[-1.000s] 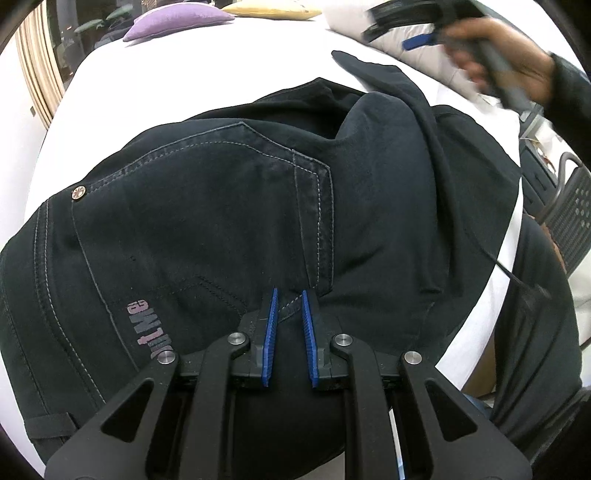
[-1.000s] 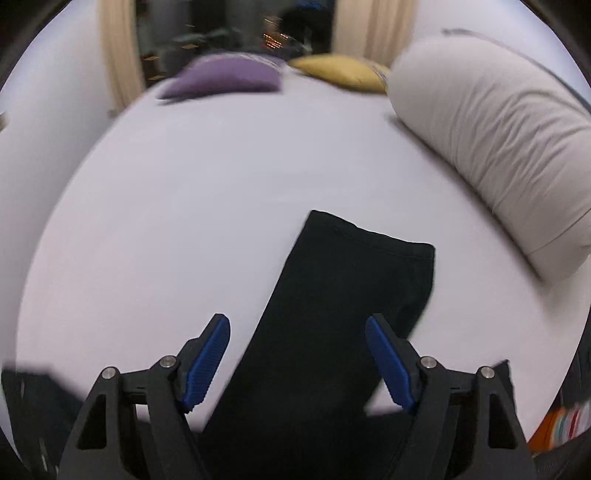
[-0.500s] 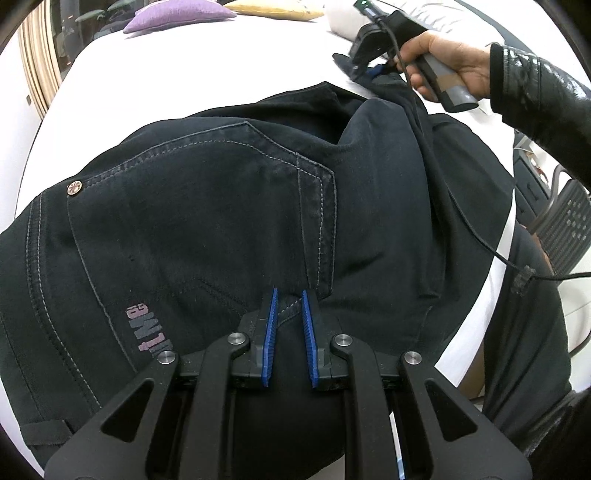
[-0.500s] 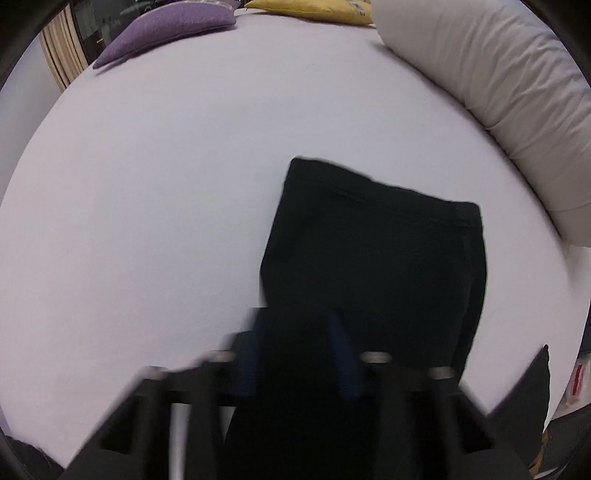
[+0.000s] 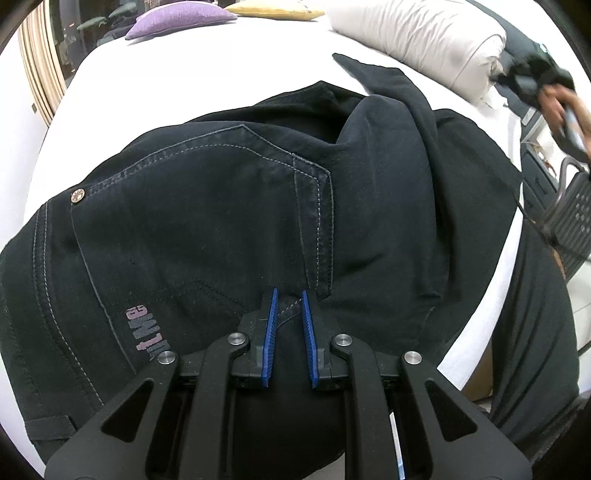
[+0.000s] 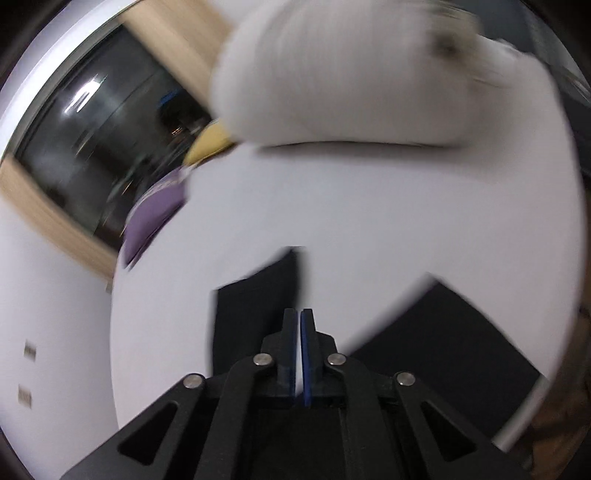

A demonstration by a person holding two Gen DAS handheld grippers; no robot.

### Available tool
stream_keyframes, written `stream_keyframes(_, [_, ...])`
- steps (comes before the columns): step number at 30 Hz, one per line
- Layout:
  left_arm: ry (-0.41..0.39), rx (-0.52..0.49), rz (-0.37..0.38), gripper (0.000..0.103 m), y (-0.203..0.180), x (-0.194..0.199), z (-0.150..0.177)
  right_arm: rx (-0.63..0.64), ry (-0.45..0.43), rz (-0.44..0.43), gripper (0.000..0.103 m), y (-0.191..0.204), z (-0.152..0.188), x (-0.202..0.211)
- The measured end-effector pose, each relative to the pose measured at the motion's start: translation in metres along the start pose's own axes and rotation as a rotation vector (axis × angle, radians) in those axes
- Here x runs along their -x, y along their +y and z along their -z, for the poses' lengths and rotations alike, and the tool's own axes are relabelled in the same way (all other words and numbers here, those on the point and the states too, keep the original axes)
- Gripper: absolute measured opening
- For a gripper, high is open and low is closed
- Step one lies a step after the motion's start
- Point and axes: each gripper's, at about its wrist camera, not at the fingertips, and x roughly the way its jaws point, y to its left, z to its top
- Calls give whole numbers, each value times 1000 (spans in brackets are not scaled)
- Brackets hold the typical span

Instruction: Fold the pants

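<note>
Left gripper pinches the black pants at the seat – right gripper has its jaws pressed together, nothing clearly between them

The pants are dark denim, matt and slightly napped, with pale contrast stitching along the pocket seams, a small dull metal rivet and a faded pinkish print. The bed is covered in smooth, matt white cloth. A purple cushion and a yellow cushion look like soft woven fabric, and the rolled duvet is creased off-white cloth. The left claw has matt black plastic arms, shiny metal pivot pins and ribbed blue rubbery pads. The right claw looks the same, though blurred. A wood-toned window frame surrounds glossy dark glass.
</note>
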Motion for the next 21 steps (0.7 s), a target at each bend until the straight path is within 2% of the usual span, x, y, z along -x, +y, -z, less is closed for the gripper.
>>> stream_keyframes(1, [4,-7,-10,13,-3,0,-1,16,31,12,4,-3,7,-1])
stream_keyframes(3, [11,-17,-26,13,-9,-1,-3,82,71,73,21,17,22,-7])
stream_keyframes(5, [16,-17,-39,13,-13,-1,-4,181,75,29,76,52,30,-21])
stream_keyframes(6, [15,-11,-43,13,-15,-1,-5,243,68,16,81,75,35,-28])
stream_keyframes(9, [10,12,-44,13,-18,-1,-5,444,98,38,82,147,46,-63])
stream_keyframes(12, [3,23,-33,13,-17,-2,-3,503,152,82,76,190,46,-104])
stream_keyframes(15, [-3,42,-8,13,-12,-2,-3,547,194,179,74,220,53,-149])
stream_keyframes(18, [-8,63,17,13,-6,-2,-1,508,271,280,73,221,52,-195])
stream_keyframes(19, [-9,69,25,13,-4,-2,-1,487,300,293,73,211,43,-214])
stream_keyframes(21, [-10,78,42,13,-1,-2,-1,454,342,309,68,206,46,-236])
